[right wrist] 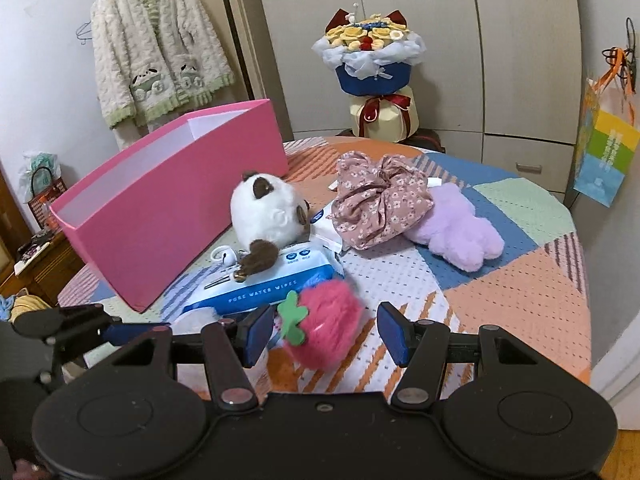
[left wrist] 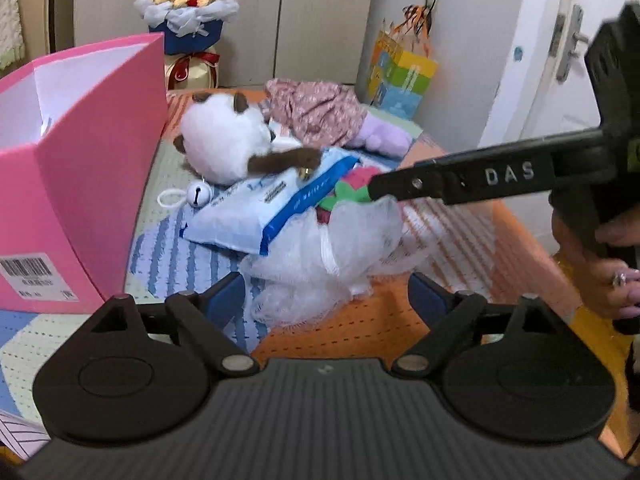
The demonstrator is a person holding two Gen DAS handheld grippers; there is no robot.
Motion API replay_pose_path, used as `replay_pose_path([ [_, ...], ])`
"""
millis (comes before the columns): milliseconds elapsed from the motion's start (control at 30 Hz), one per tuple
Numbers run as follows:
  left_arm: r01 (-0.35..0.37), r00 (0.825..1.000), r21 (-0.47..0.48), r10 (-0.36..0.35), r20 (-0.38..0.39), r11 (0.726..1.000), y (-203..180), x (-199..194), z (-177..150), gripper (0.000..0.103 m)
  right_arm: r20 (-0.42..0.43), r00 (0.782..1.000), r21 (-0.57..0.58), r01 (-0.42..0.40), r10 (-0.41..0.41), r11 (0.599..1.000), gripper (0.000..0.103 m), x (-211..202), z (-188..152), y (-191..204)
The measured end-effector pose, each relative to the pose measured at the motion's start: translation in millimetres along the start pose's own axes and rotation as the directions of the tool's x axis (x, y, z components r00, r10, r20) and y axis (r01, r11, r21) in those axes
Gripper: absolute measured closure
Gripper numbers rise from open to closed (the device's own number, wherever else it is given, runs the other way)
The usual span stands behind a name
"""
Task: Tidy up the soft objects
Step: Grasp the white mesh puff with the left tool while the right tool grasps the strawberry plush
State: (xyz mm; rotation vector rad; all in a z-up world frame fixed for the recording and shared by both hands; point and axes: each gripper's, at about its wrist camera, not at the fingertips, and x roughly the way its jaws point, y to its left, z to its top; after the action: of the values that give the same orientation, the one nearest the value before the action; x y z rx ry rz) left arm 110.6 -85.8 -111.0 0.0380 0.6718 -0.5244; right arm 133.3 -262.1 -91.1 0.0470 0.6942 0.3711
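Observation:
A pink plush strawberry (right wrist: 324,328) with a green felt leaf lies on the patchwork table cloth (right wrist: 520,280), between the blue pads of my right gripper (right wrist: 326,336). The gripper is open and the right pad stands clear of the plush. A bundle of white mesh (left wrist: 320,272) lies just ahead of my left gripper (left wrist: 326,296), which is open wide with its pads on either side of the mesh. A pack of water wipes (left wrist: 260,208) rests partly on the mesh, and a panda plush (left wrist: 224,140) lies on the wipes. The open pink box (left wrist: 80,160) stands at the left.
A floral fabric bundle (right wrist: 380,196) and a purple plush (right wrist: 460,236) lie further back on the table. A small bell (left wrist: 198,194) sits by the panda. A bouquet (right wrist: 368,56) stands behind, a paper bag (right wrist: 604,148) hangs at the right, a cardigan (right wrist: 156,52) on the wall.

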Motion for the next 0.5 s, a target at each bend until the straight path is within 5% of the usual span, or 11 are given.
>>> replay_pose_path([
  [400, -0.072, 0.990, -0.051, 0.077, 0.117, 0.996, -5, 20, -7, 0.010, -0.006, 1.000, -0.016, 0.013, -0.013, 1.000, 0.040, 30, -12, 1],
  [500, -0.102, 0.985, -0.022, 0.104, 0.134, 0.995, -8, 19, -9, 0.038, 0.018, 1.000, -0.025, 0.005, -0.004, 1.000, 0.040, 29, -17, 0],
])
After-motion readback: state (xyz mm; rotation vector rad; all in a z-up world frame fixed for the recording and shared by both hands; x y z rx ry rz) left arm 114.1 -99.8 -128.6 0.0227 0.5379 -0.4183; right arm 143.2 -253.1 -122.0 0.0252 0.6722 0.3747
